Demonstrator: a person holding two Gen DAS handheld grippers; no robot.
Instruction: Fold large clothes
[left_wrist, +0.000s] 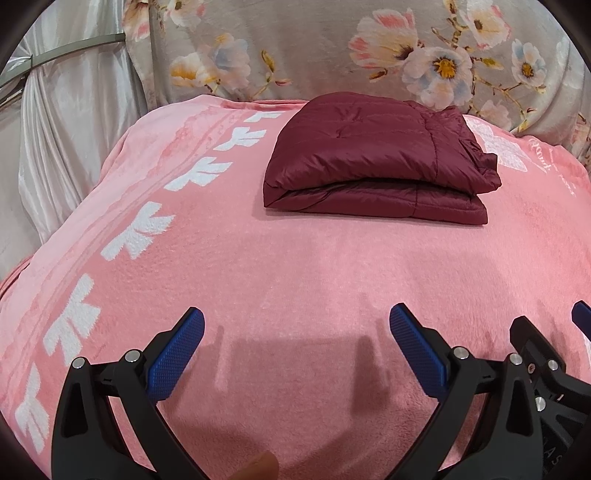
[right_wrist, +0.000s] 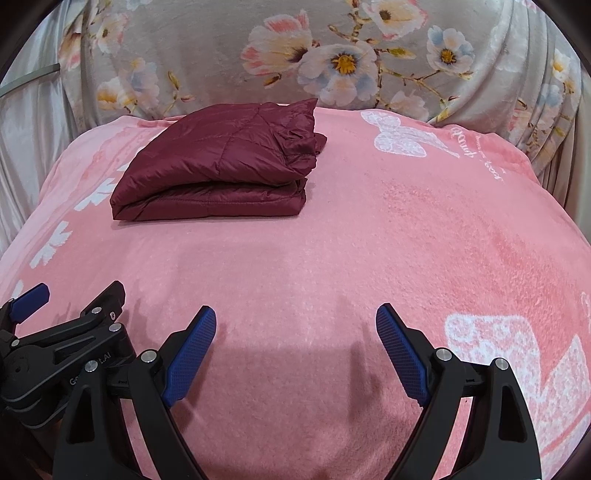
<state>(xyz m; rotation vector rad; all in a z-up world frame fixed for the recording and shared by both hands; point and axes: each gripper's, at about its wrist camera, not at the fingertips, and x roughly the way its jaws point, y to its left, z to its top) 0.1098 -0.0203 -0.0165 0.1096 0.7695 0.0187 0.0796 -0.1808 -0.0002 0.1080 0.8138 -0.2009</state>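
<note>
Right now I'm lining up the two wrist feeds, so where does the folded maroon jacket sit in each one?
Left wrist: folded maroon jacket lies upper centre-right on the pink blanket.
Right wrist: same jacket lies upper left of centre.
Shared landmark: the blue-and-white flower with a yellow middle on the grey floral cloth behind.

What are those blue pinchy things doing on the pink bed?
A person holds two grippers with blue pads. The left gripper and right gripper both hang open above the pink fleece blanket, holding nothing. Farther back, the dark red puffy quilted jacket lies folded into a neat stack, so the folding looks done.
</note>
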